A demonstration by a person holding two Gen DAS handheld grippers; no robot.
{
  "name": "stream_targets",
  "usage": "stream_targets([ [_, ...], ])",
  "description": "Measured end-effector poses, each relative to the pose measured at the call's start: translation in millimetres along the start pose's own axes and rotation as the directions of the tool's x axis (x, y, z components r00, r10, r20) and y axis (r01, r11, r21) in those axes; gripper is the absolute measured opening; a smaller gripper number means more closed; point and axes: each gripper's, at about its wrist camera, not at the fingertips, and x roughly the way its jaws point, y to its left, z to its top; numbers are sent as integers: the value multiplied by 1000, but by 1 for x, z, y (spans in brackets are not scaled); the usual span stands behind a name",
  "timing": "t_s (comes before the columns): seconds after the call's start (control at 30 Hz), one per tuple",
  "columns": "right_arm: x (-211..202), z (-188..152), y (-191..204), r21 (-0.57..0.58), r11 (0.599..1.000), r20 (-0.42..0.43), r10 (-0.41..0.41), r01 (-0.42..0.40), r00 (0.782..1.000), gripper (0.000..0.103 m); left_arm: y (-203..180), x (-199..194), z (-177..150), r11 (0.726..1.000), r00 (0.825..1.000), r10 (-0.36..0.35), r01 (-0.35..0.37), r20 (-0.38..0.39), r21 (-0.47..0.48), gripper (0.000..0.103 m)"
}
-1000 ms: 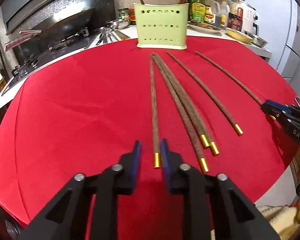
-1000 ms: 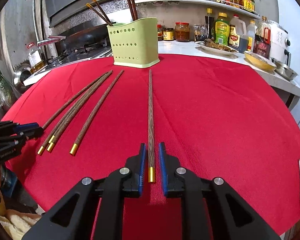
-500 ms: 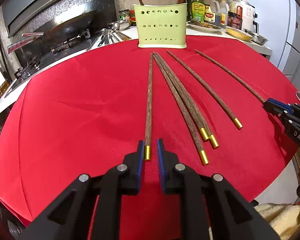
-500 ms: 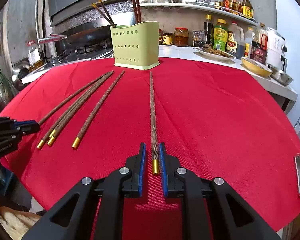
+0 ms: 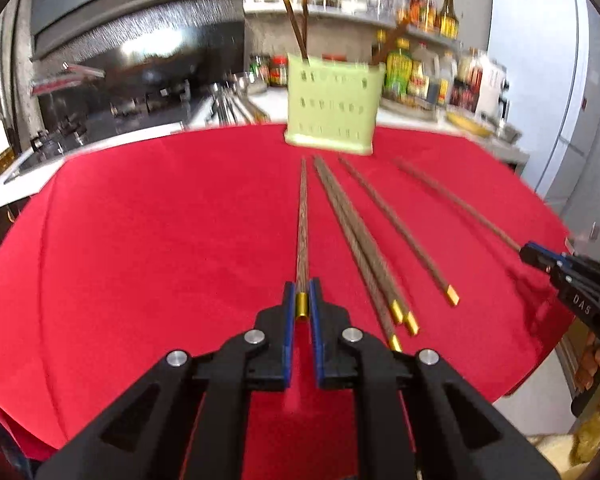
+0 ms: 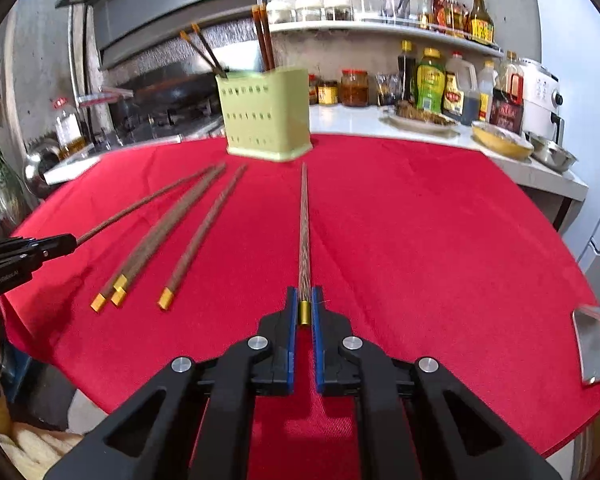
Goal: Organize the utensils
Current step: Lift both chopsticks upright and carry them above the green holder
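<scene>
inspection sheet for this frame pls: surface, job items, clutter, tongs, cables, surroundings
Surface: red cloth over the table, lightly creased.
Job's things: pale green perforated plastic utensil holder at the far edge, chopsticks standing in it; three brown wooden gold-capped loose chopsticks lying on the cloth.
Clutter: flat metal piece at the cloth's right edge.
Tongs: left tongs shut on the gold cap of the left-held chopstick; right tongs shut on the cap of the right-held chopstick.
Cables: nothing seen.
Surroundings: stove and range hood, sauce bottles, bowls on a white counter.
</scene>
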Motion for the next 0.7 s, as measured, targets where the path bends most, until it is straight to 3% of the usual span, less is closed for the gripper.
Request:
stream_targets([
  [0.13, -19, 27, 2, 0, 999, 67, 42, -42, 997, 7, 10, -30, 25, 1000, 992, 6, -3, 126, -23, 7],
  [0.33, -45, 69, 7, -22, 998, 180, 61, -58, 982, 7, 16, -73, 64, 1000, 956, 11, -6, 293, -17, 7],
  [0.53, -69, 119, 14, -56, 996, 283, 83, -70, 955, 7, 11, -95, 91, 1000, 923, 19, -25, 384, 11, 7],
  [0.7, -77, 147, 21, -91, 994, 318, 82, -56, 945, 7, 12, -101, 101, 1000, 917, 8, -15, 398, 14, 7],
])
